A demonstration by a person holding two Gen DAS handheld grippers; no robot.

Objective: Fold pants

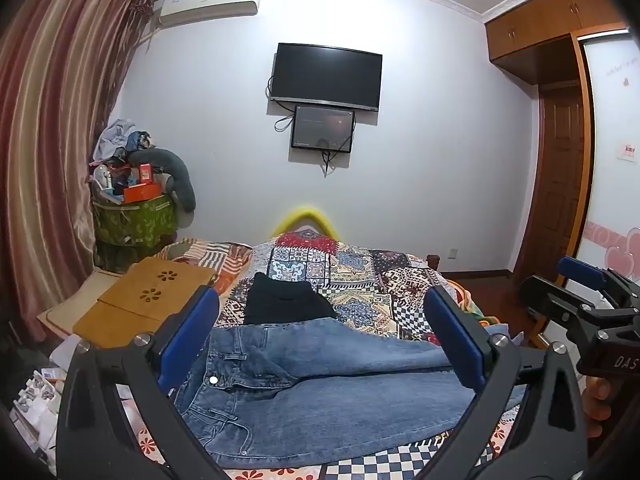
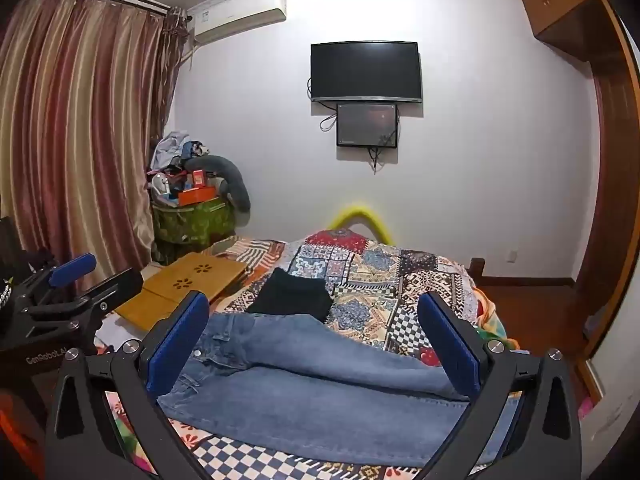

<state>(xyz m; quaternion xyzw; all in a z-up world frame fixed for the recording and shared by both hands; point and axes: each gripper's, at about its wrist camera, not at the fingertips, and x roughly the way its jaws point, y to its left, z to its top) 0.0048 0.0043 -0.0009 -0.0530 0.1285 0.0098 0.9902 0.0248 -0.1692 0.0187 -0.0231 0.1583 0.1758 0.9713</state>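
1. Closest to us, our left gripper (image 1: 320, 336) has its blue-padded fingers (image 1: 454, 344) spread wide, with nothing between the pads; it hangs above the bed, tipped a little downward.
2. Our right gripper (image 2: 314, 340) is spread just as wide and also holds nothing; from the left wrist view it shows at the right edge, with a hand (image 1: 596, 404) on its grip.
3. Just beyond both grippers lie the blue jeans (image 1: 320, 392), spread flat across the near part of the bed, waistband and button to the left, legs running off to the right, one leg lying partly over the other.
4. Right behind the jeans, touching their far edge, sits a folded black garment (image 1: 286, 300).
5. Both rest on the patchwork quilt (image 1: 360, 276) that covers the bed.
6. To the left of the quilt lies a wooden lap tray (image 1: 148, 296) with flower-shaped cut-outs.
7. Farther back, in the left corner, a green basket (image 1: 134, 220) piled with clutter stands by the striped curtain (image 1: 52, 128).
8. On the far wall hang a dark television (image 1: 326, 76), a smaller screen (image 1: 323, 129) just beneath it, and an air conditioner (image 1: 210, 2) near the ceiling.
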